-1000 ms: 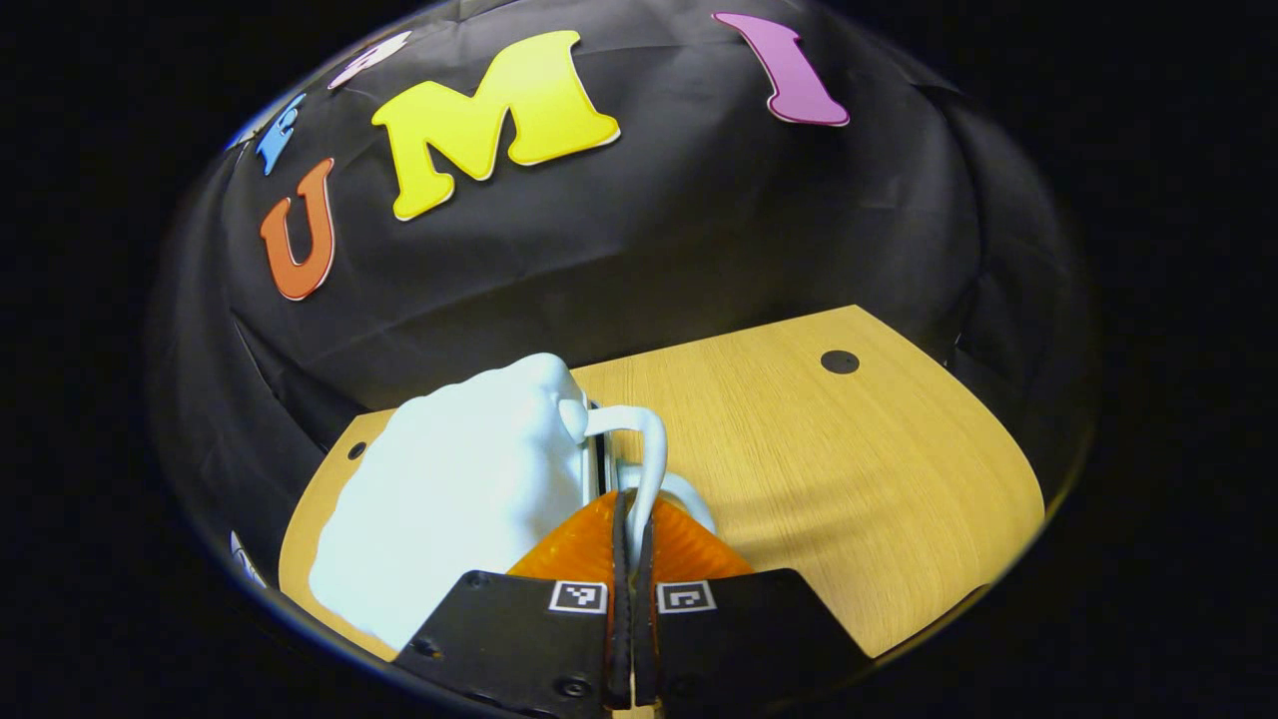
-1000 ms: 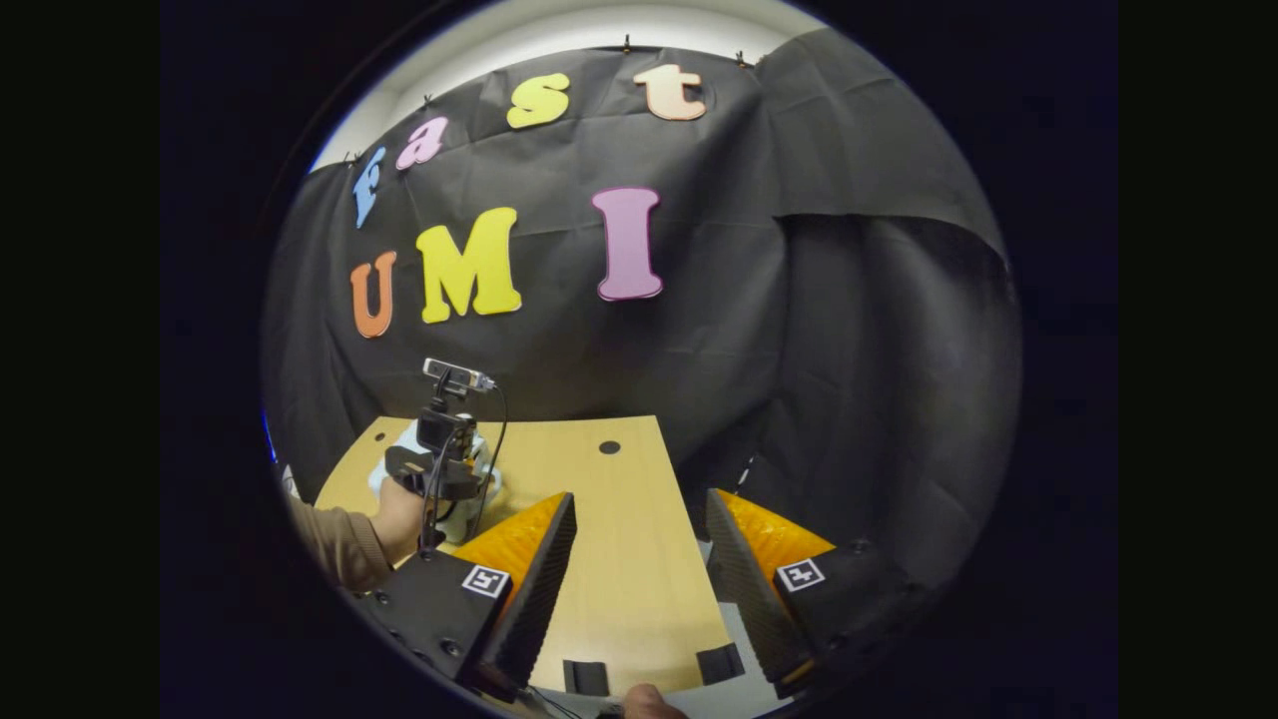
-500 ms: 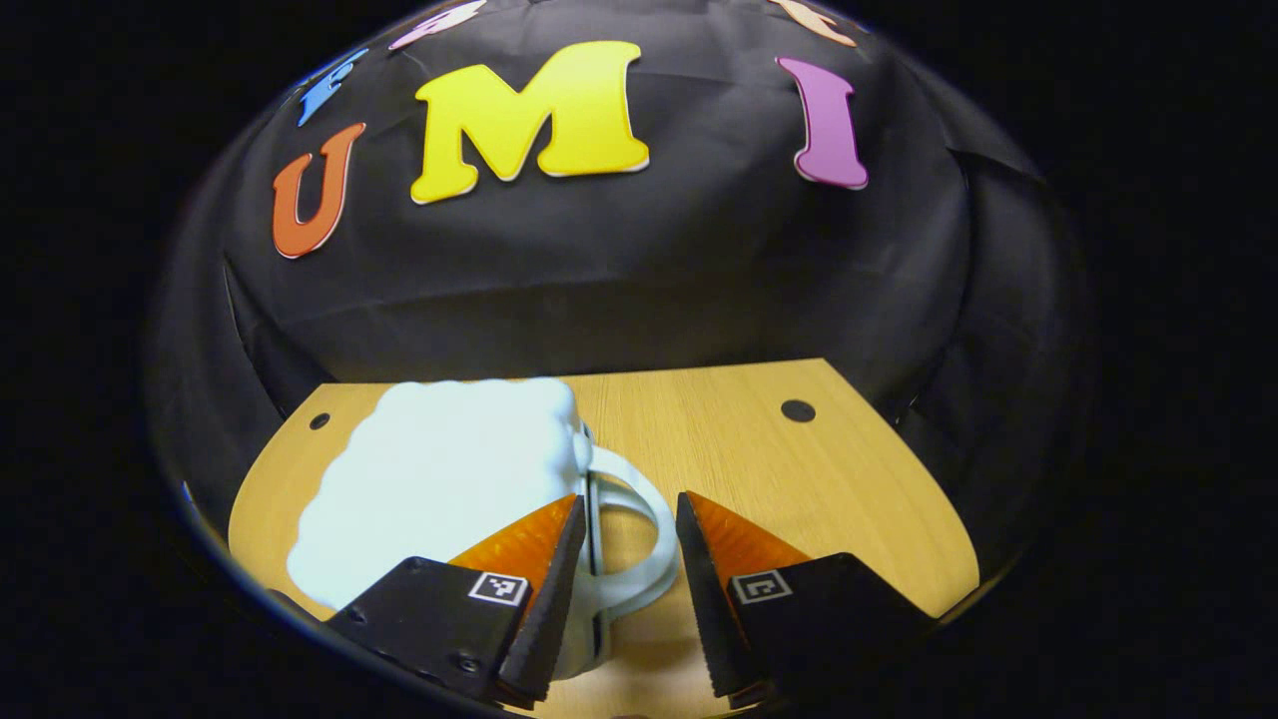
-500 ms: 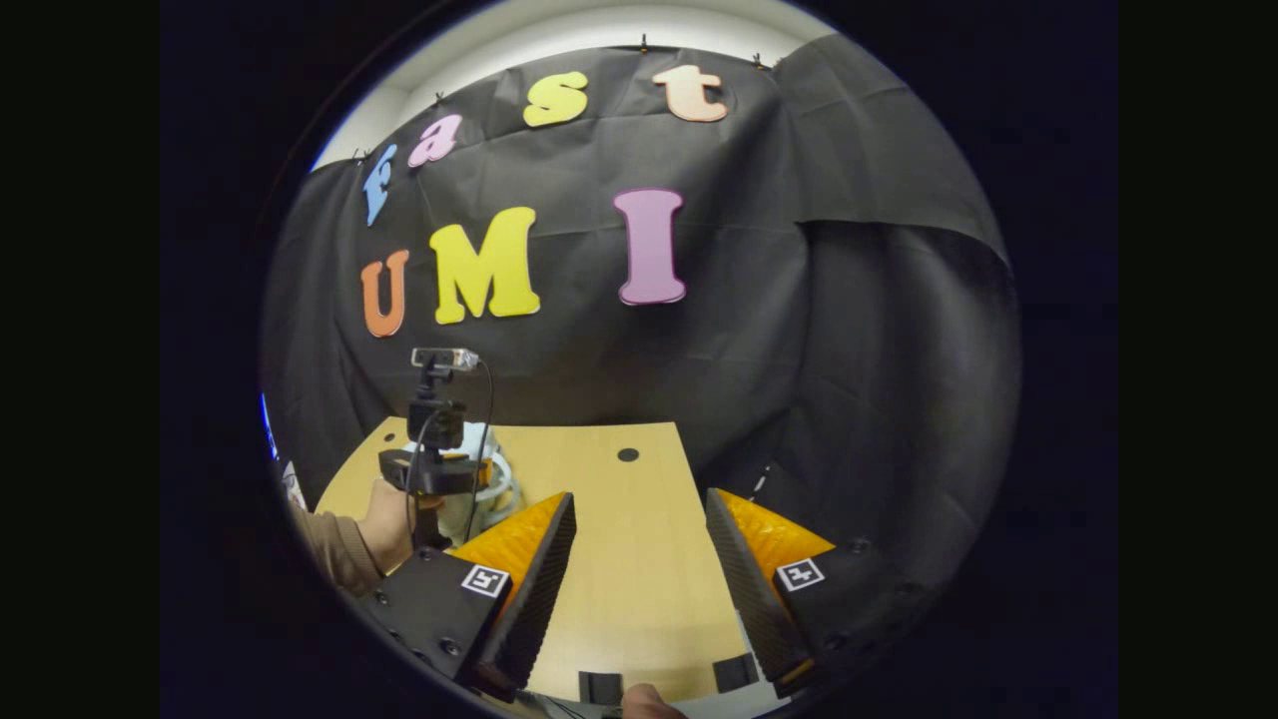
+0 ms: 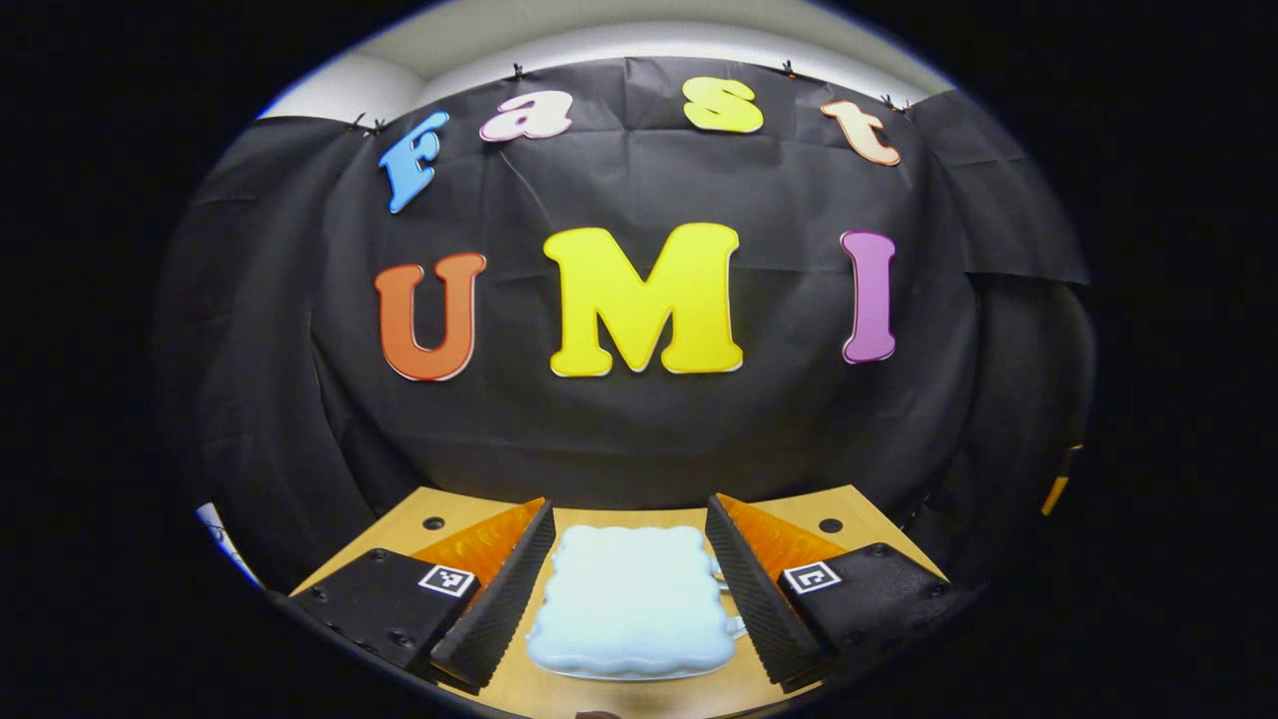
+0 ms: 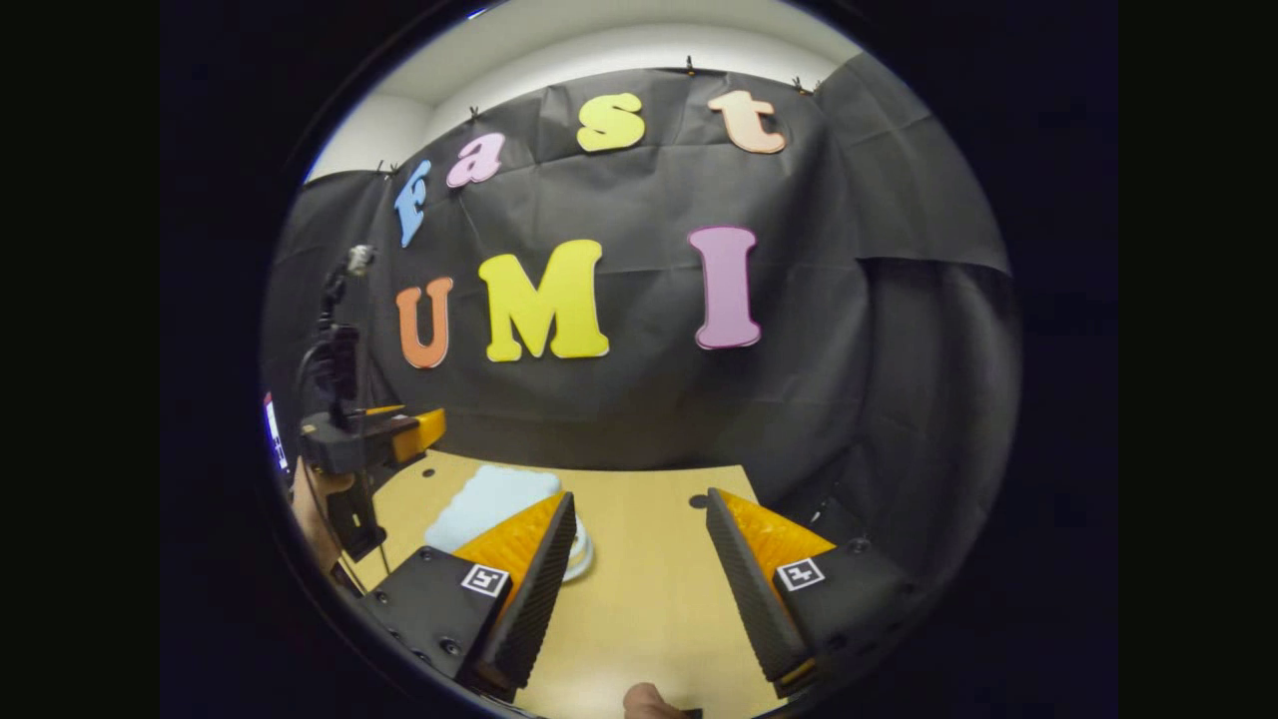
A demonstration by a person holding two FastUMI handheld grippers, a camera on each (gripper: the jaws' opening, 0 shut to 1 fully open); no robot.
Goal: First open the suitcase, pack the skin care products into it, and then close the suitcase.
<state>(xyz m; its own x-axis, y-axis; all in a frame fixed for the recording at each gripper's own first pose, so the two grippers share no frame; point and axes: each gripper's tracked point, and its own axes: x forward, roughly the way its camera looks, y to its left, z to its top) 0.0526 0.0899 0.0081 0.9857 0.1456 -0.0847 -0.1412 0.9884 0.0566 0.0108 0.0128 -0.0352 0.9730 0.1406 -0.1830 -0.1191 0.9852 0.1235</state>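
suitcase [image 5: 631, 599] seemingly closed on table [image 6: 639, 559]; left gripper [image 5: 629, 589] spread; right gripper [image 6: 639, 579] spread

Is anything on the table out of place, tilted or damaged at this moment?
Nothing stands out. The pale blue suitcase lies flat and shut on the table, and both grippers, left and right, are open and off it.

The left gripper view looks forward and level from low over the wooden table [image 5: 639, 699], square to the black cloth wall, close above the pale blue suitcase [image 5: 631, 599] that lies between its own spread fingers. The right gripper view looks from farther right and back, facing the same wall, with the suitcase [image 6: 489, 499] to its left and the left gripper [image 6: 399, 431] raised at its left edge. Both views share the suitcase, the table and the wall.
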